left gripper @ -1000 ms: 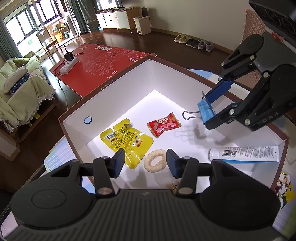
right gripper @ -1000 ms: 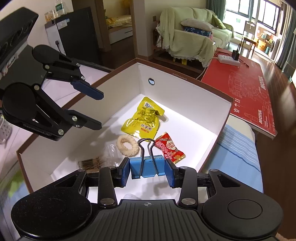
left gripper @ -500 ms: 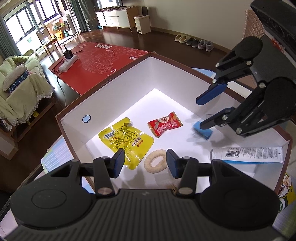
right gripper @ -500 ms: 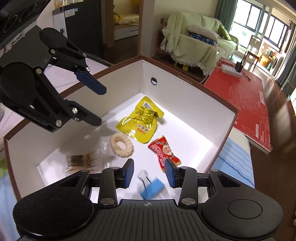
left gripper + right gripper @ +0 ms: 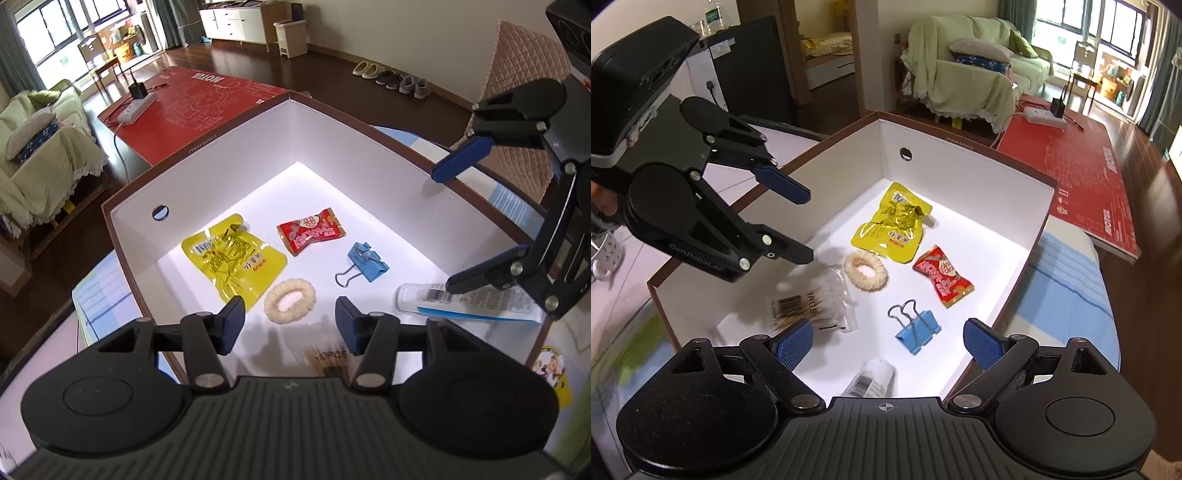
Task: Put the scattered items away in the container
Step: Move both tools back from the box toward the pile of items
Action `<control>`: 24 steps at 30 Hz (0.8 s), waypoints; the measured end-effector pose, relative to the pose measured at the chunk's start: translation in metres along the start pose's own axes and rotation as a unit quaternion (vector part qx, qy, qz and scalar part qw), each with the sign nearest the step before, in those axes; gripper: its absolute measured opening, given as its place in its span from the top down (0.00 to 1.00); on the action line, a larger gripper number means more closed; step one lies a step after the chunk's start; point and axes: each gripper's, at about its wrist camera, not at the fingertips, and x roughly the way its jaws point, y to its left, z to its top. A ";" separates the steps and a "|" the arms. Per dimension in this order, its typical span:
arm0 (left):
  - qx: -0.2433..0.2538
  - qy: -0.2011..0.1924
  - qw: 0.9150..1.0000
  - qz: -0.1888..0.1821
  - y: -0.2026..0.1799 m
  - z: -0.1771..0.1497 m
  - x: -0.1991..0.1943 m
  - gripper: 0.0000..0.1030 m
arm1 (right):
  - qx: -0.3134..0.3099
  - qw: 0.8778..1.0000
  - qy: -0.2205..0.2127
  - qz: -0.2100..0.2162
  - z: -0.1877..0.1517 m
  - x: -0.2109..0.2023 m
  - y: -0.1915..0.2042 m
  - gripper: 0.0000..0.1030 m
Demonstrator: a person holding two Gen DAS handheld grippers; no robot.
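Above the box (image 5: 258, 122), both tools gape empty.

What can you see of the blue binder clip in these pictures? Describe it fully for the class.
The blue binder clip is a small clip with a light blue, metal-looking body and two silver wire handles folded together along one face. It lies flat on the white floor of the box, loose, with neither gripper touching it. It sits apart from the red candy wrapper and the ring-shaped snack, its handle loops pointing towards the latter.
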 end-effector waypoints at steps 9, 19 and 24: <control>-0.014 -0.006 1.000 0.024 -0.015 -0.003 -0.024 0.29 | 0.029 1.000 -0.004 -0.004 -0.007 -0.018 0.013 0.12; -0.021 -0.015 0.998 0.052 -0.032 -0.005 -0.054 0.21 | 0.053 0.998 -0.019 -0.022 -0.016 -0.043 0.031 0.12; -0.025 -0.020 0.998 0.061 -0.041 -0.008 -0.069 0.20 | 0.061 0.997 -0.028 -0.028 -0.021 -0.056 0.041 0.12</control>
